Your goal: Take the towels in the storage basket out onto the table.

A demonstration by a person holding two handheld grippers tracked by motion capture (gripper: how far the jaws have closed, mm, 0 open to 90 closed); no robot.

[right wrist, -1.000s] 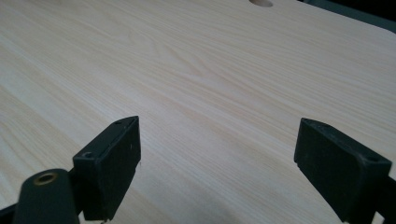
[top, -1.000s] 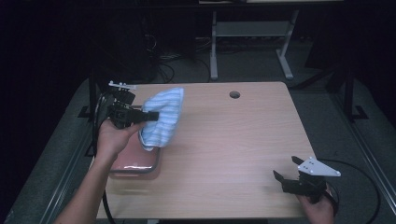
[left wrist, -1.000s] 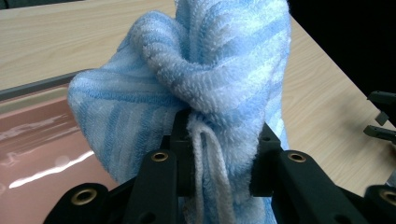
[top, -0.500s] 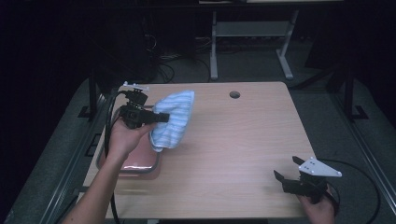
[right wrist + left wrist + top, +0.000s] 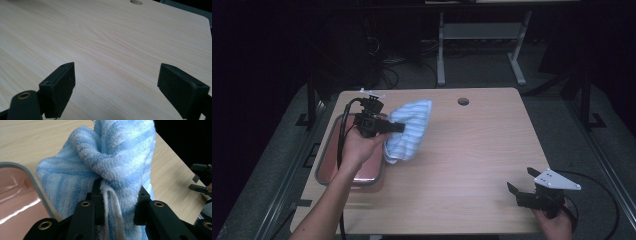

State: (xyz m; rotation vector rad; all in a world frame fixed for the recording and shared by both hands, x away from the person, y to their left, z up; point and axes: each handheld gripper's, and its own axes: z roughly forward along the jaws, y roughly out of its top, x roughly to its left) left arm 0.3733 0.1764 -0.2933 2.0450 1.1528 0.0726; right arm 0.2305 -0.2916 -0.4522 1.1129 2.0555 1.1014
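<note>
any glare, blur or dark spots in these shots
High view: the table is lit, the surroundings nearly black. Left gripper view: bright streaks of glare on the pink tray, the towel sharp. Right gripper view: the far tabletop is slightly soft, with no glare.

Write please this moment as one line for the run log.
left gripper: shut on blue striped terry towel, lifted beside pink metal tray | right gripper: open, holds nothing, near edge of wooden table

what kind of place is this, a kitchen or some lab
Most likely a lab or workshop, not a kitchen: a bare light wooden table with a cable hole, a white metal frame stand on dark flooring behind it, and loose black cables.
</note>
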